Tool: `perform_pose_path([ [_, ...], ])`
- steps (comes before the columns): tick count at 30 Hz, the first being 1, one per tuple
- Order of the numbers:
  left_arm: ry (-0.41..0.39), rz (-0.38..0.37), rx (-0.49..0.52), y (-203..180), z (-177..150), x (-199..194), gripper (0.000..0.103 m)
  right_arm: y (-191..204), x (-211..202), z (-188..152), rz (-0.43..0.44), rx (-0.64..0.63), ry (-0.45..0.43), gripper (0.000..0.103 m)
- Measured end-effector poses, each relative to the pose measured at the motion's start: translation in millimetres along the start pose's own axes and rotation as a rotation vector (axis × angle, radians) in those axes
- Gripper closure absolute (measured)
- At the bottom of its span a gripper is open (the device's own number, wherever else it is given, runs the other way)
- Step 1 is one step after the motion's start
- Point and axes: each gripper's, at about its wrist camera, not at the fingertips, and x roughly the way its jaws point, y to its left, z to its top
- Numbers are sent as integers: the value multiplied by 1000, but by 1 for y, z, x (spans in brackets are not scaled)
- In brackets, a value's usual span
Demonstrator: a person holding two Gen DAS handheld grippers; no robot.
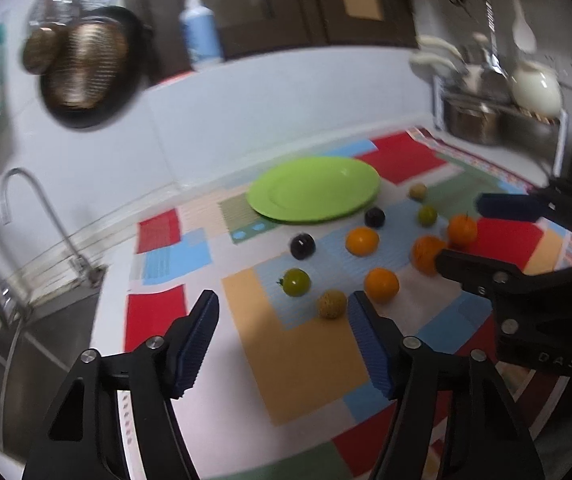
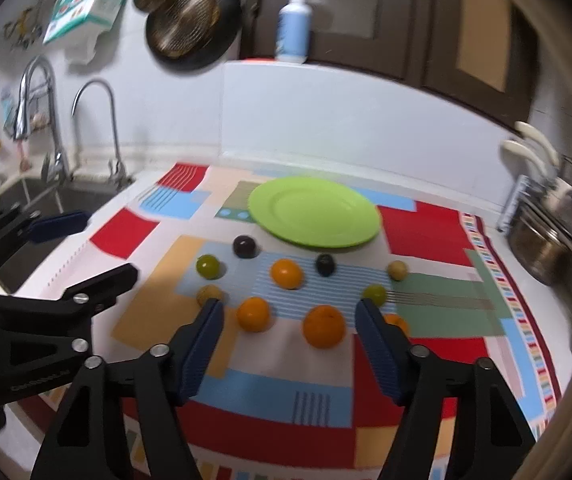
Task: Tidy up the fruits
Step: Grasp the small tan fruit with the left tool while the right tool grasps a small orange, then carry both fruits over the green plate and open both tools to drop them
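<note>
A lime green plate (image 1: 314,190) (image 2: 314,212) lies empty at the back of a colourful patchwork mat (image 1: 306,360) (image 2: 269,392). In front of it lie several small fruits: oranges (image 1: 362,241) (image 2: 324,326), dark plums (image 1: 302,246) (image 2: 245,246), green ones (image 1: 296,282) (image 2: 207,267) and tan ones (image 1: 332,304) (image 2: 397,270). My left gripper (image 1: 283,300) is open and empty, above the mat near the tan and green fruits. My right gripper (image 2: 290,308) is open and empty, just short of two oranges; it also shows in the left wrist view (image 1: 462,232), beside the rightmost oranges.
A sink (image 2: 37,208) with taps (image 2: 101,128) lies to the left of the mat. A dark pan (image 2: 193,24) hangs on the wall, and a blue bottle (image 2: 294,28) stands on the ledge. A dish rack with a pot (image 2: 546,236) stands at the right.
</note>
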Motion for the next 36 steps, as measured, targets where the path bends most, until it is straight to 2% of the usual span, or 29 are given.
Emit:
perform_pose_path([
  [2,19,-55,38,2,0,13,42,5,12,1,14,-24,29,46],
  [9,56,-206,221,-3,1,44,59,17,51,1,80,-48,127,60],
  [15,97,-304,314,-5,0,70,65,20,76,0,89,-52,194,64],
  [22,150,-392,325,-5,0,96,68,20,97,-1,96,-36,259,67],
  [26,165,-414,317,-7,1,104,69,19,108,-2,101,-28,288,68],
  [30,191,-444,290,-5,1,108,77,16,115,-2,109,-9,309,70],
  [36,206,-395,230,0,6,99,77,11,114,-2,142,26,304,71],
])
